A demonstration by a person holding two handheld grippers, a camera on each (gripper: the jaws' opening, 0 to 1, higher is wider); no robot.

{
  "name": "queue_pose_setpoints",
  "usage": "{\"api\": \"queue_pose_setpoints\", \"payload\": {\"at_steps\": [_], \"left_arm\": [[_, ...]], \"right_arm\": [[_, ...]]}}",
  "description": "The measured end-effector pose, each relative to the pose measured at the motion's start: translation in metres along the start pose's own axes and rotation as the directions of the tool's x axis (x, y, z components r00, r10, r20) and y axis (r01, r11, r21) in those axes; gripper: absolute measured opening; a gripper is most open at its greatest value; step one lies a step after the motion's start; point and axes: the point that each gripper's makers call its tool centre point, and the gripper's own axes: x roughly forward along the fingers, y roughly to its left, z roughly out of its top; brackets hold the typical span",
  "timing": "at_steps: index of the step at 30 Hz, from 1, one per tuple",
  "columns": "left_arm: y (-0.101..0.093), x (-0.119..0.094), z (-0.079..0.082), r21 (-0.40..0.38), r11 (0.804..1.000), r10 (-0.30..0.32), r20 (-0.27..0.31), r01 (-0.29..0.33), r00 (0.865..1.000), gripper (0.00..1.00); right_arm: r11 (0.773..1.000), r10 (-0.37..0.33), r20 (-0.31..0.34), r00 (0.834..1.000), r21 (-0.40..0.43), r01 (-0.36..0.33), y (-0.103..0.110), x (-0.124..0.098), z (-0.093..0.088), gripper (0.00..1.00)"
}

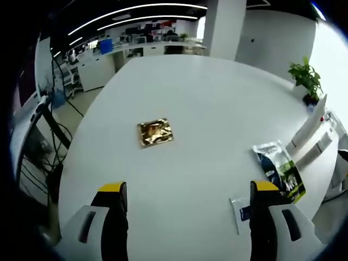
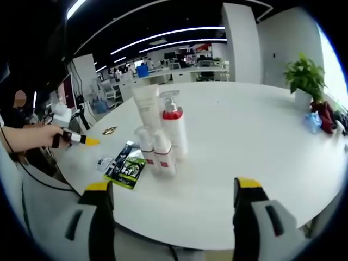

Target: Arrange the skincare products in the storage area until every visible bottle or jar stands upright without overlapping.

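- While both jaw pairs stand apart, the left hand-held gripper [image 1: 187,204] and right hand-held gripper [image 2: 173,198] hold nothing.
- White pump bottles with red bands [image 2: 163,136] stand upright, clustered, seemingly touching, on the white surface [image 2: 261,141].
- Crinkled gold foil sachet [image 1: 155,132] lies flat, apart.

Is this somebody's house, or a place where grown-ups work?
Probably an open-plan office: a big white meeting table, rows of desks behind it, long ceiling strip lights and a potted plant.

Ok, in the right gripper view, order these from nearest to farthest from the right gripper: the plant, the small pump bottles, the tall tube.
1. Small pump bottles, just ahead, left of centre.
2. Tall tube, behind them.
3. Plant, far right edge of the table.
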Motion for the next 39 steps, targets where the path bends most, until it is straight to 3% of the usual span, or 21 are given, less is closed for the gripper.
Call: {"api": "queue_pose_setpoints", "payload": {"at_steps": [12,18,27,39], "left_arm": [[0.023,0.045,0.027,0.009,0.999,0.042,-0.07,-0.041,0.997,0.91],[0.035,0.062,0.039,-0.053,0.997,0.058,-0.104,-0.064,0.993,0.81],[0.049,0.075,0.05,0.003,0.996,0.087,-0.119,-0.087,0.989,0.74],[0.056,0.089,0.052,0.062,0.993,0.111,-0.176,-0.101,0.978,0.59]], "right_arm": [[1.0,-0.019,-0.008,1.0,0.003,0.019,-0.002,-0.001,-0.001,0.92],[1.0,-0.027,-0.015,1.0,0.006,0.027,-0.004,-0.001,-0.003,0.91],[0.999,-0.037,-0.024,0.999,0.001,0.037,-0.006,0.0,-0.004,0.91],[0.999,-0.048,-0.03,0.998,-0.002,0.048,-0.006,0.0,-0.004,0.91]]}}
